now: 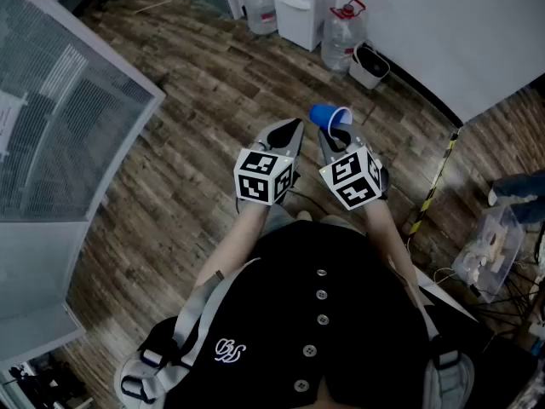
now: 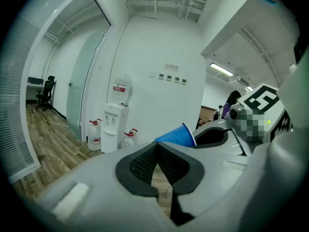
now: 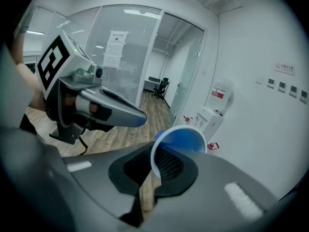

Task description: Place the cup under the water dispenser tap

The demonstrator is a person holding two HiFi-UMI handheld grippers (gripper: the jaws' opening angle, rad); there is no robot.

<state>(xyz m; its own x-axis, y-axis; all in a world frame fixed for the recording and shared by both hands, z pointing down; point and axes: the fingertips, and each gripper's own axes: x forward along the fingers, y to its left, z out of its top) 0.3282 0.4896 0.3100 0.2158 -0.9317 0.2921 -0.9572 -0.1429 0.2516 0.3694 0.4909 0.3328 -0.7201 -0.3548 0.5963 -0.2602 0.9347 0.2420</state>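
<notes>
My black buttoned shirt fills the near edge of the head view, and just past it both grippers reach out over the wooden floor. My right gripper is closed on the blue cup, pinching 1 side of its wall at the rim. The cup therefore sticks out ahead on its side, mouth turned back toward that gripper's camera. I judge this pinch fine for carrying, though the cup will need righting before it can stand under the tap. My left gripper is closed with nothing in it, idle beside the right. The white water dispenser stands well ahead against the wall, flanked by 2 big bottles, with a small bin nearby. Nothing I can see blocks the way. A glass partition runs along my left and striped tape along my right.
</notes>
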